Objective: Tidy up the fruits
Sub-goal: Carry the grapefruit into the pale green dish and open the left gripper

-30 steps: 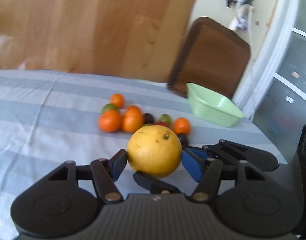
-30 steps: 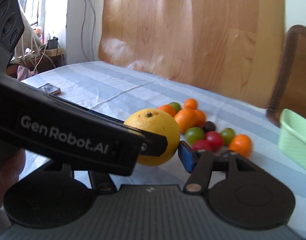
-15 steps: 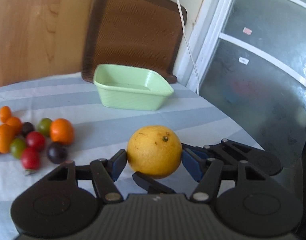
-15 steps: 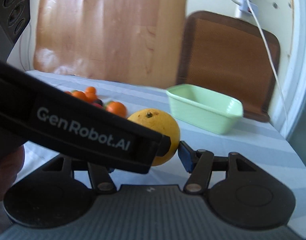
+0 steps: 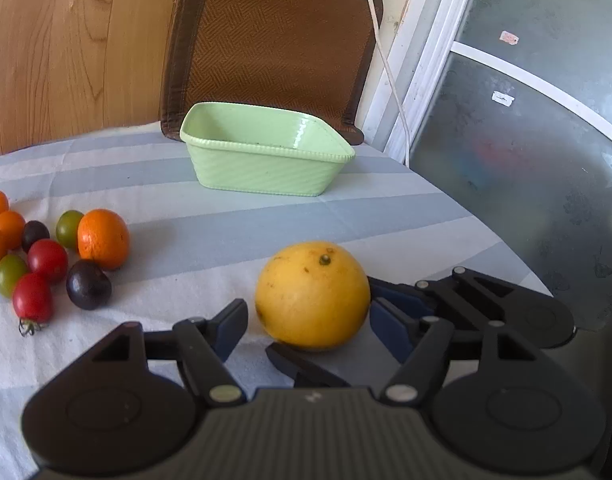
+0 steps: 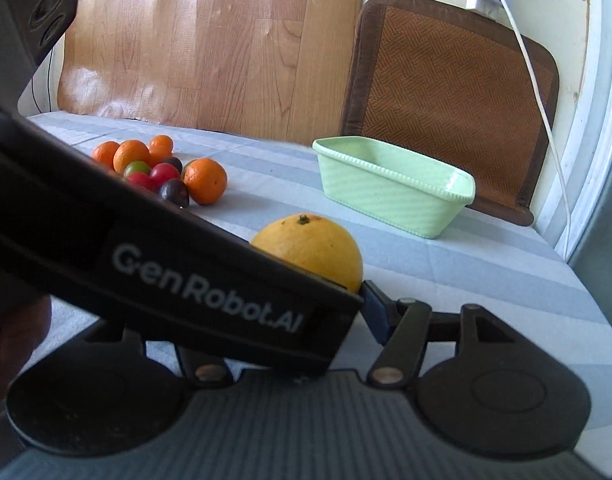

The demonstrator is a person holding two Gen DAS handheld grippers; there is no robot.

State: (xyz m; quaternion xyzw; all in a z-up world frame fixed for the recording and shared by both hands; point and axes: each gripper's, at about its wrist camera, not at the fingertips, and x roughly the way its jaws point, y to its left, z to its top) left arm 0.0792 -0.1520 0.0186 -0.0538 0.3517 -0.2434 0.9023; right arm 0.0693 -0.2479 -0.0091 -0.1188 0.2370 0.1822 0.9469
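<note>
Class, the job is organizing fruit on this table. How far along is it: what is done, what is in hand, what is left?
Done: nothing sorted yet; the green basket looks empty. In hand: the big yellow citrus sits on the cloth between the left gripper and the right gripper, both with jaws opening. Left: the small fruits clustered on the striped cloth.

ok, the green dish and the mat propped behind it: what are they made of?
Green dish: looks like glazed ceramic, possibly glossy plastic; its inner wall shows shiny highlights, the outside is ribbed, the rim beaded.
Mat: looks like woven fibre, matte, with a herringbone weave and a darker bound edge.
</note>
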